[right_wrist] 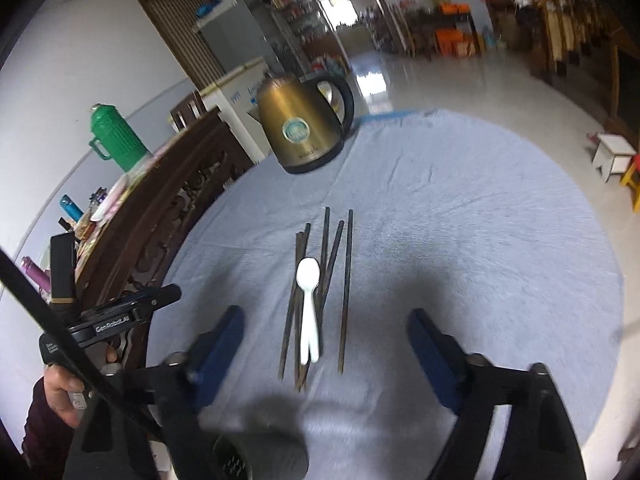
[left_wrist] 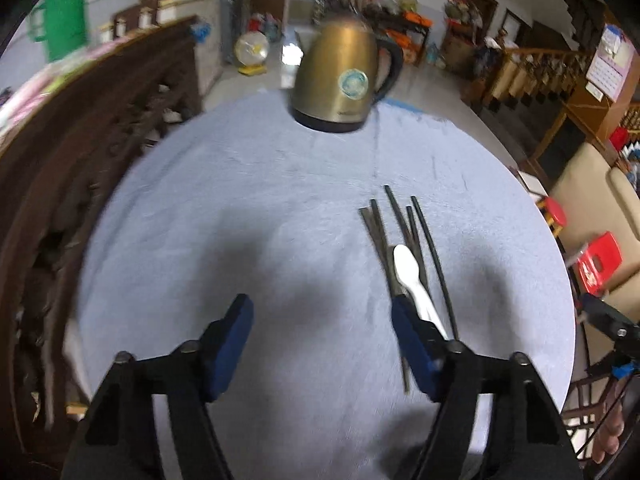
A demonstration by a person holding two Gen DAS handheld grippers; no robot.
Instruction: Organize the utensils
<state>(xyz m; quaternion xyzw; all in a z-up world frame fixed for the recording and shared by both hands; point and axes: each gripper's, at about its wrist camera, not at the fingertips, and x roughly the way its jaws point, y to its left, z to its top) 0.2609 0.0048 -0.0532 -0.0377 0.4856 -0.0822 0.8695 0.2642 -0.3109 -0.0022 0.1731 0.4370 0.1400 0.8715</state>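
Observation:
Several dark chopsticks (right_wrist: 345, 280) lie side by side on a round table with a light-blue cloth (right_wrist: 480, 240). A white spoon (right_wrist: 309, 308) rests on top of them, bowl pointing away. My right gripper (right_wrist: 324, 336) hovers open just short of their near ends, nothing between its pads. In the left wrist view the chopsticks (left_wrist: 400, 228) and spoon (left_wrist: 407, 268) lie to the right. My left gripper (left_wrist: 322, 320) is open and empty over bare cloth, and its right finger (left_wrist: 412, 344) overlaps the spoon's handle in the picture.
A brass-coloured electric kettle (left_wrist: 344, 80) stands at the table's far edge. A dark carved wooden sideboard (right_wrist: 160, 208) borders the table on the left, with a green flask (right_wrist: 116, 136) on it. A dark perforated cylinder (right_wrist: 260, 452) sits blurred under the right gripper. A hand (right_wrist: 60, 392) holds the left gripper.

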